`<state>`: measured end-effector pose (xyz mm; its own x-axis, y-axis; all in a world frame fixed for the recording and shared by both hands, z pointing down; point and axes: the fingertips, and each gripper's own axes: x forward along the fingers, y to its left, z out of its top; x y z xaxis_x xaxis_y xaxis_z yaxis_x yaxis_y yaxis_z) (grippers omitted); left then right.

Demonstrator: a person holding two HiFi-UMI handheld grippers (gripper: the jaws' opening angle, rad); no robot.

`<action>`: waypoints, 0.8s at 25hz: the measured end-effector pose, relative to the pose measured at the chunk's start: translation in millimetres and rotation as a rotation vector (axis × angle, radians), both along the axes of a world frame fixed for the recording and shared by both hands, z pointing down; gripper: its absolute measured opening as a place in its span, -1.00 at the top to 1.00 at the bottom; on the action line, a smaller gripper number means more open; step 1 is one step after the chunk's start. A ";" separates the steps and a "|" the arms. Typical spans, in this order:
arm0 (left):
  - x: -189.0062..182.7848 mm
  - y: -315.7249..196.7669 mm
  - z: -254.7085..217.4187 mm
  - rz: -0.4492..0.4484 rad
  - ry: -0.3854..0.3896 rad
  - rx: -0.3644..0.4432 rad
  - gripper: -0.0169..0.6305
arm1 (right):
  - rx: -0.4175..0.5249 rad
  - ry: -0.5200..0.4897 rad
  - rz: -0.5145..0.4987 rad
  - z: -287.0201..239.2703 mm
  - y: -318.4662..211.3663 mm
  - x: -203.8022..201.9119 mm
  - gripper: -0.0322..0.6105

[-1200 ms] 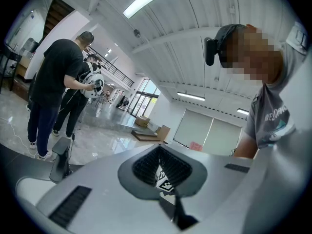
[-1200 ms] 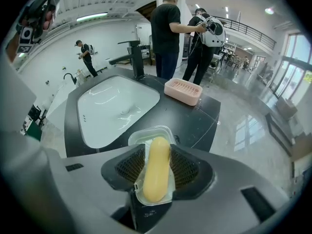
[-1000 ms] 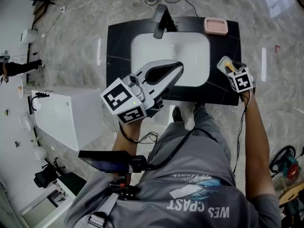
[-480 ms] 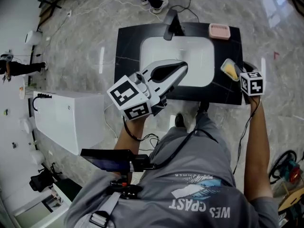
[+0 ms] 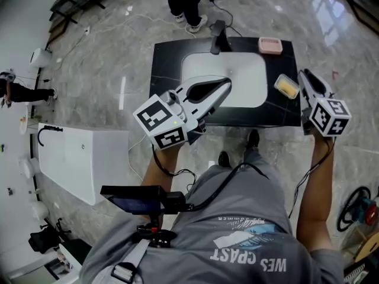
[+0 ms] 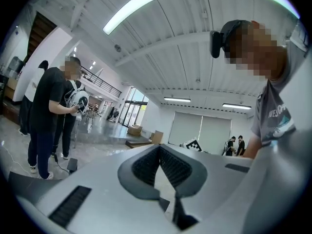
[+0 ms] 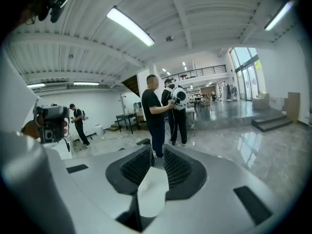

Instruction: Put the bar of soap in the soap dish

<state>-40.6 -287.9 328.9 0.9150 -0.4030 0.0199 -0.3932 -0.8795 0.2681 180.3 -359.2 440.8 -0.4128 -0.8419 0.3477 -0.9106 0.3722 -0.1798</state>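
Lying in the soap dish (image 5: 277,81) on the worktop (image 5: 169,58), the bar of soap (image 5: 288,88) looks firm but slippery; grip its long sides. Your right gripper (image 5: 304,74), jaws just closed halfway, holds nothing; your left gripper (image 5: 227,83) is closed, empty.

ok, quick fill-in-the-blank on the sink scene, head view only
1. The counter around the white sink is ___.
2. The bar of soap, lying in the soap dish, is ___ in colour.
3. In the head view, that dish sits to the ___ of the sink.
4. The ribbed item at the counter's far right corner is ___.

Missing words: black; yellow; right; pink
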 end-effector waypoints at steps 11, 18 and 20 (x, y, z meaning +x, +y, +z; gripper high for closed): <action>-14.4 63.8 -34.4 0.056 -0.006 0.122 0.93 | 0.309 -0.028 0.028 -146.8 101.5 -37.8 0.66; -4.6 106.9 -56.4 0.063 -0.022 0.215 0.93 | 0.450 -0.065 -0.046 -208.0 171.8 -57.5 0.66; -2.8 118.9 -61.5 0.049 -0.024 0.233 0.93 | 0.476 -0.079 -0.065 -220.9 193.4 -59.6 0.66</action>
